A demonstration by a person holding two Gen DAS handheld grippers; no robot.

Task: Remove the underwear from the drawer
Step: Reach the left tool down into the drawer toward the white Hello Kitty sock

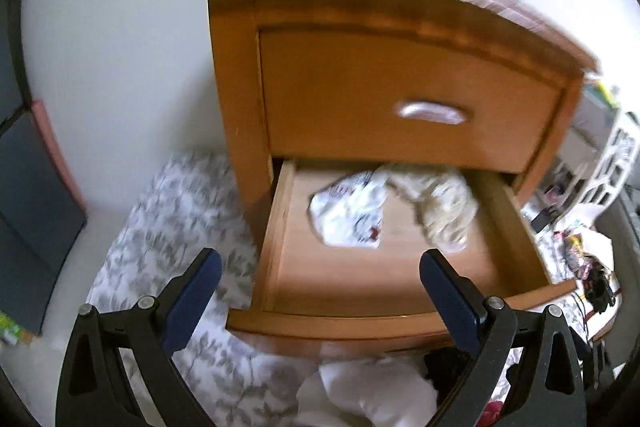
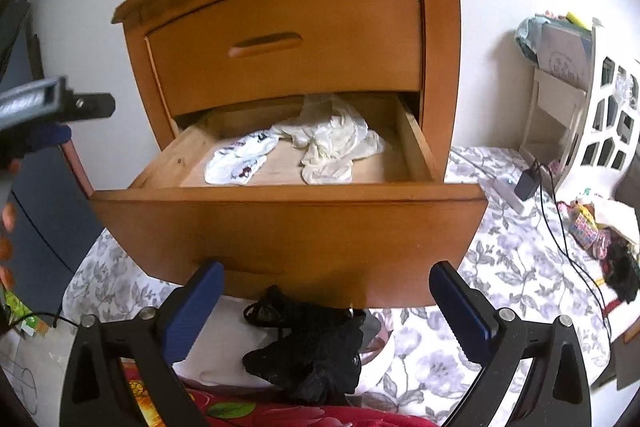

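Note:
The lower drawer [image 2: 288, 223] of a wooden nightstand [image 2: 280, 27] stands pulled out. Inside lie a white printed piece of underwear [image 2: 240, 161] [image 1: 352, 211] on the left and a crumpled cream garment [image 2: 336, 143] [image 1: 440, 207] on the right. My left gripper [image 1: 320, 263] hovers open just above the drawer's front edge, nothing between its blue pads. My right gripper [image 2: 326, 275] is open in front of the drawer face, above a black garment [image 2: 312, 347] lying on white cloth [image 2: 224, 351] below. The left gripper also shows at the left edge of the right wrist view [image 2: 44, 107].
The closed upper drawer [image 1: 400, 99] has a metal handle [image 1: 432, 111]. Grey floral fabric [image 2: 500, 267] covers the surface around the nightstand. A charger and cable [image 2: 528, 183], a white cut-out shelf [image 2: 608, 123] and clutter lie to the right. Red floral cloth [image 2: 256, 411] lies at the bottom.

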